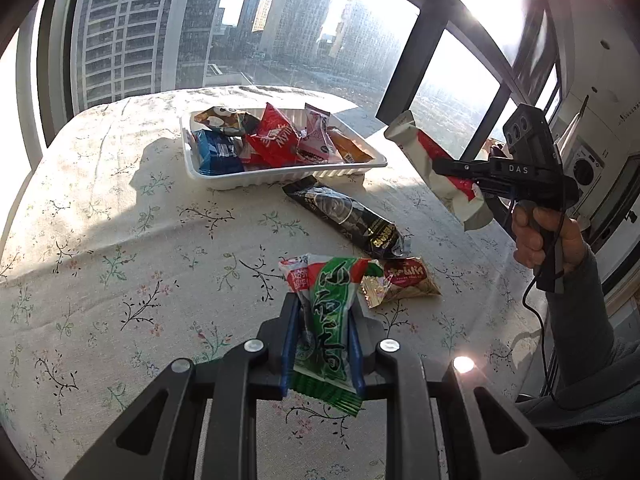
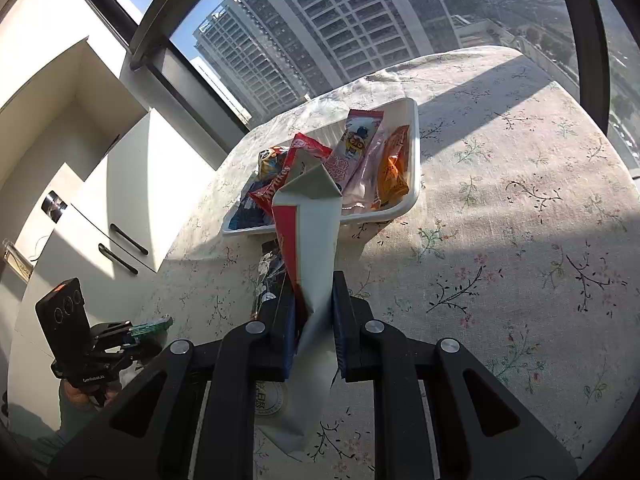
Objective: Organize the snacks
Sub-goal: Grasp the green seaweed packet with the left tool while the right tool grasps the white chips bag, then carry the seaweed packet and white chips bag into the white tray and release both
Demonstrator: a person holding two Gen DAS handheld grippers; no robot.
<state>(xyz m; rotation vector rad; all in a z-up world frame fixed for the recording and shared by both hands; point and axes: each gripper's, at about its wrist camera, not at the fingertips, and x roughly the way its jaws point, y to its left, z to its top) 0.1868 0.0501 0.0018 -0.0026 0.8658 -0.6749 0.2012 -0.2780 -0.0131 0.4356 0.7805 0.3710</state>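
My left gripper (image 1: pixel 322 320) is shut on a green snack packet (image 1: pixel 330 312), held just above the flowered tablecloth (image 1: pixel 120 240). My right gripper (image 2: pixel 314 308) is shut on a long white and red packet (image 2: pixel 312 248), lifted off the table; in the left wrist view this white and red packet (image 1: pixel 420 148) hangs at the right with the right gripper (image 1: pixel 448 170) clamped across it. A white tray (image 1: pixel 360 166) at the far side holds several packets; the same white tray (image 2: pixel 404 208) lies beyond the held packet in the right wrist view.
A black packet (image 1: pixel 348 216) lies in front of the tray, and a red and gold packet (image 1: pixel 404 280) lies beside the green one. A person's hand (image 1: pixel 540 236) grips the right tool. White cabinets (image 2: pixel 92 200) and windows (image 1: pixel 280 32) surround the table.
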